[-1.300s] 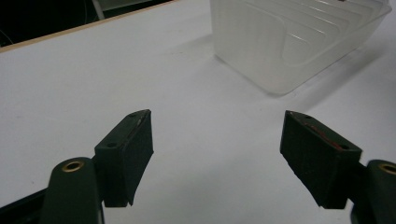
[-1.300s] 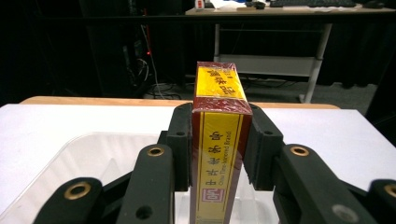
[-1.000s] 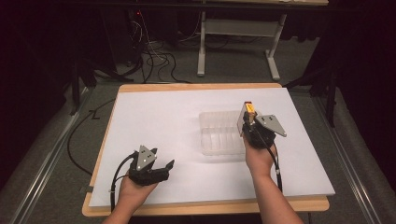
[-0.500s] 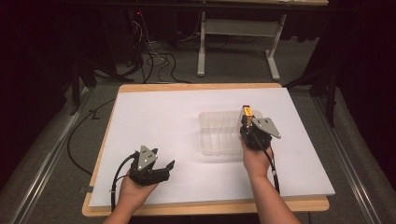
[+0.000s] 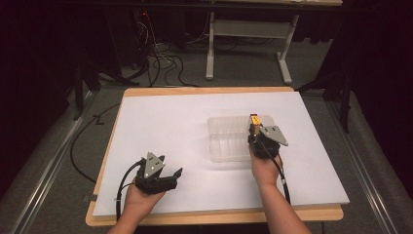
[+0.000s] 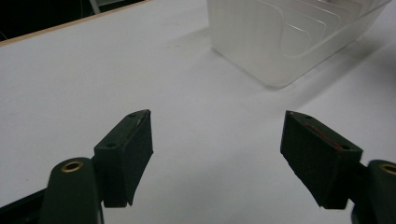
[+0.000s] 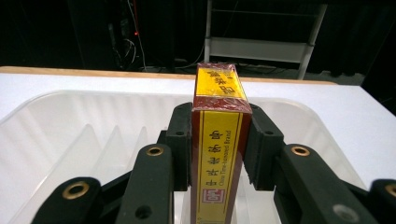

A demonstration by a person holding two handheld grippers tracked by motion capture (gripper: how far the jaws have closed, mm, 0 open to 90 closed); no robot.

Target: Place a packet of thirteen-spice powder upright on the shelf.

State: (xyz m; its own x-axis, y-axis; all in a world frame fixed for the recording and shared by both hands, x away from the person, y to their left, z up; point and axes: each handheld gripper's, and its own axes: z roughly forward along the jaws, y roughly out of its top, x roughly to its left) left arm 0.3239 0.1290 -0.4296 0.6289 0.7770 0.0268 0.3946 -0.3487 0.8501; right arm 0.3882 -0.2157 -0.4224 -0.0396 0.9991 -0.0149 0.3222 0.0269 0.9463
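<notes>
Right gripper (image 5: 254,127) over the right part of the tray (image 5: 229,141), jaws clamped on a box (image 7: 218,140), one pad against each long side. Box yellow with dark red borders, wrapped in clear film, red characters printed down its face, standing on end between the jaws with its far end poking past them; in the high view seen as a small yellow and red tip (image 5: 254,119) just beyond the gripper's grey plate. Tray clear plastic, ribbed inside, set right of centre on the white sheet (image 5: 160,131) covering the table (image 5: 204,90). Whether the box touches the tray floor: cannot tell.

Left gripper (image 6: 217,154) near the front left of the sheet, well apart from the tray, jaws spread wide with nothing between them, bare white sheet below. Tray corner (image 6: 280,42) visible far right in the left gripper view.

Beyond the table, grey floor, loose cables (image 5: 160,58) and a white frame (image 5: 248,34) against a dark background.
</notes>
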